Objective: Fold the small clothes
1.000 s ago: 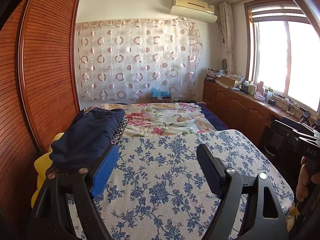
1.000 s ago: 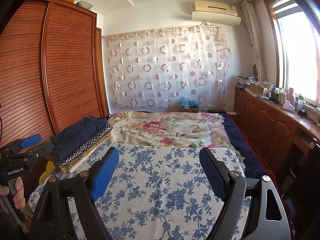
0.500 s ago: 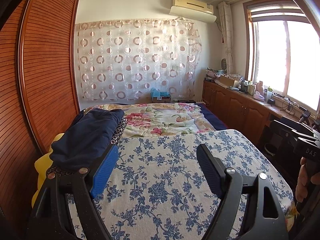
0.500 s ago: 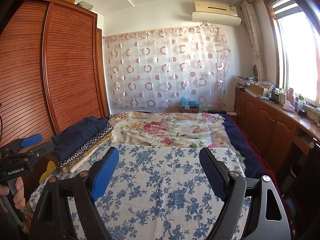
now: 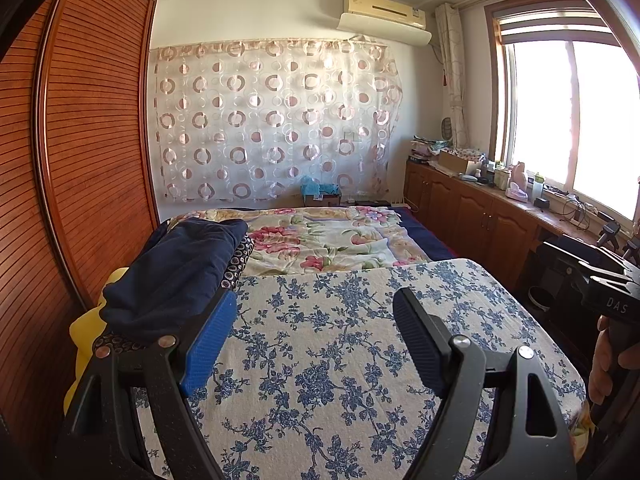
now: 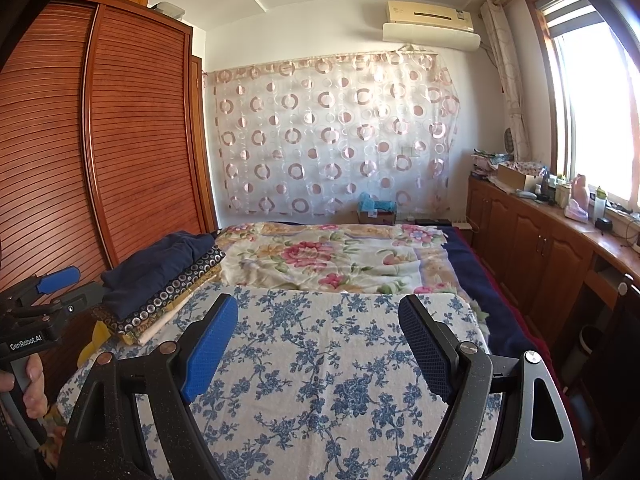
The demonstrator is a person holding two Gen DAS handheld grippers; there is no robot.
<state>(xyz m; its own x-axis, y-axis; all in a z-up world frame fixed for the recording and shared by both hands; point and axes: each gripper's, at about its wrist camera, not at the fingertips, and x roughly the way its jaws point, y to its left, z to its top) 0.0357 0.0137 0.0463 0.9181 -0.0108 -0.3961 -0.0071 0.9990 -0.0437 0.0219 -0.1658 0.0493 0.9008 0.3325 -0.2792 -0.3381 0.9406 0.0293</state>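
Left gripper [image 5: 316, 338]: I held it level above the blue-flowered cloth [image 5: 344, 344], jaws spread wide, nothing between them, ready to reach.
Right gripper [image 6: 318, 338]: same pose, released and empty, beside the left so both could work one garment.
Clothes: the folded stack [image 6: 160, 288] sat at the bed's left edge by the wardrobe [image 6: 100, 140], navy piece [image 5: 176, 276] on top, out of the working area.
Working area: the blue-flowered cloth lay flat in front, bare, I judged as the folding surface.
Next garment: none visible; possibly below the frame, I couldn't tell.
Progress: several pieces looked done.
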